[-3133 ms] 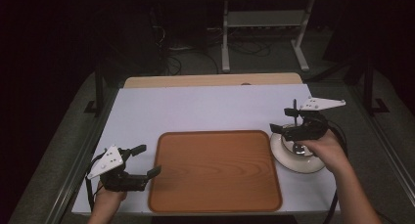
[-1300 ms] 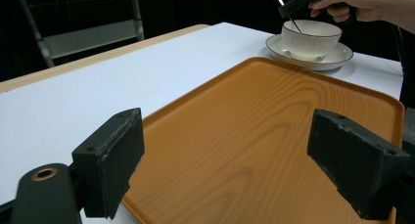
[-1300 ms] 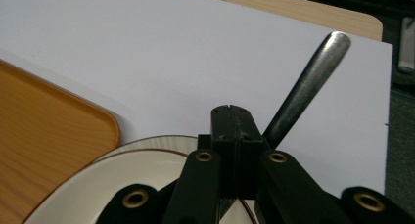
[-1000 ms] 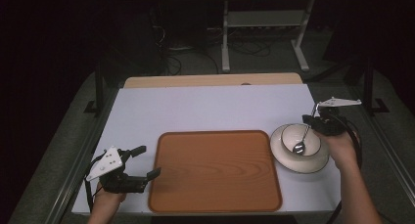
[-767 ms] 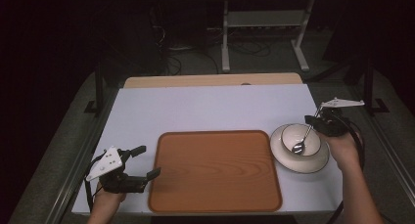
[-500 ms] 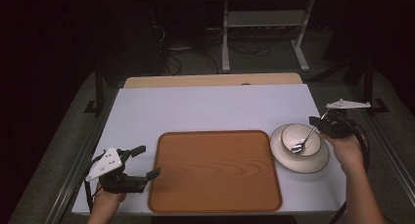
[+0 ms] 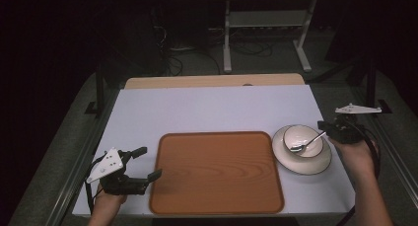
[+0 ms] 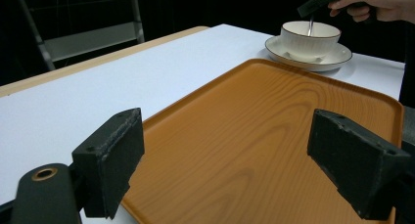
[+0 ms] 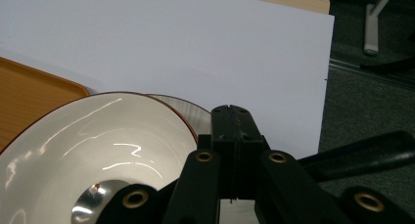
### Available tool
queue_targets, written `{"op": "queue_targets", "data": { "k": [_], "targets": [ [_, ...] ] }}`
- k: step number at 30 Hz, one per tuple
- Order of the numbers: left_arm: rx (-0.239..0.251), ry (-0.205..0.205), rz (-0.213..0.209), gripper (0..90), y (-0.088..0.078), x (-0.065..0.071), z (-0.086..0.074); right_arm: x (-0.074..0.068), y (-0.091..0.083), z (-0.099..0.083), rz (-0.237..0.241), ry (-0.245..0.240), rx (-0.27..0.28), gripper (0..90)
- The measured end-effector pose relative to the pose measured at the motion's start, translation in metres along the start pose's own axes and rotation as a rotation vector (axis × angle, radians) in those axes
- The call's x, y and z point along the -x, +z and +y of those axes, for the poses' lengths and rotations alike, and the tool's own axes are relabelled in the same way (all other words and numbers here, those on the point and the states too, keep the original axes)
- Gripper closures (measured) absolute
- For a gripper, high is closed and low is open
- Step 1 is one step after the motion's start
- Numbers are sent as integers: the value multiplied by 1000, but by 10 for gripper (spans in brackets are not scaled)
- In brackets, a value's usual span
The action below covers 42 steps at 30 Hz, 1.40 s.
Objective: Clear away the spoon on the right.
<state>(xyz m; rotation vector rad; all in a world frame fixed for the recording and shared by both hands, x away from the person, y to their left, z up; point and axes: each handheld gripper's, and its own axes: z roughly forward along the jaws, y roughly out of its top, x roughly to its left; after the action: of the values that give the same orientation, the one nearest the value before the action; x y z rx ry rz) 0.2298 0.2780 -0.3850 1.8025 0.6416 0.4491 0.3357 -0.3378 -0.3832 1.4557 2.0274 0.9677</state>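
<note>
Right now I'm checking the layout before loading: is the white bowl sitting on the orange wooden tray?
No, the white bowl sits on a white saucer beside the orange wooden tray, on the table.

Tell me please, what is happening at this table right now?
A person works with two handheld grippers. The right gripper is shut on a metal spoon whose end rests inside the white ceramic bowl on its white saucer. The left gripper hangs open beside the bare orange wooden tray.

Spoon (image 7: 306, 143) in bowl (image 7: 302, 141) on saucer (image 7: 320, 164), right of tray (image 7: 217, 172).
</note>
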Motion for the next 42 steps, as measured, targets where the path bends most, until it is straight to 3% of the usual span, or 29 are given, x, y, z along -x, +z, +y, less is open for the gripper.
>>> {"op": "queue_targets", "data": {
  "k": [18, 21, 25, 29, 36, 42],
  "targets": [
    [4, -3, -6, 136, 2, 0, 1, 1, -15, -13, -33, 0, -5, 891],
    [1, -1, -5, 136, 2, 0, 1, -2, -19, -9, -26, -5, 23, 829],
    [5, -4, -5, 136, 2, -1, 1, -10, -29, -8, -5, 15, 83, 643],
    [6, 0, -5, 136, 1, 0, 1, -18, -37, -12, 20, 32, 113, 512],
    [5, 3, -5, 136, 2, 0, 1, -29, -49, -33, 9, 39, 128, 454],
    [4, 2, -5, 136, 2, 0, 1, -29, -62, -50, -4, 67, 117, 455]
  ]
}}
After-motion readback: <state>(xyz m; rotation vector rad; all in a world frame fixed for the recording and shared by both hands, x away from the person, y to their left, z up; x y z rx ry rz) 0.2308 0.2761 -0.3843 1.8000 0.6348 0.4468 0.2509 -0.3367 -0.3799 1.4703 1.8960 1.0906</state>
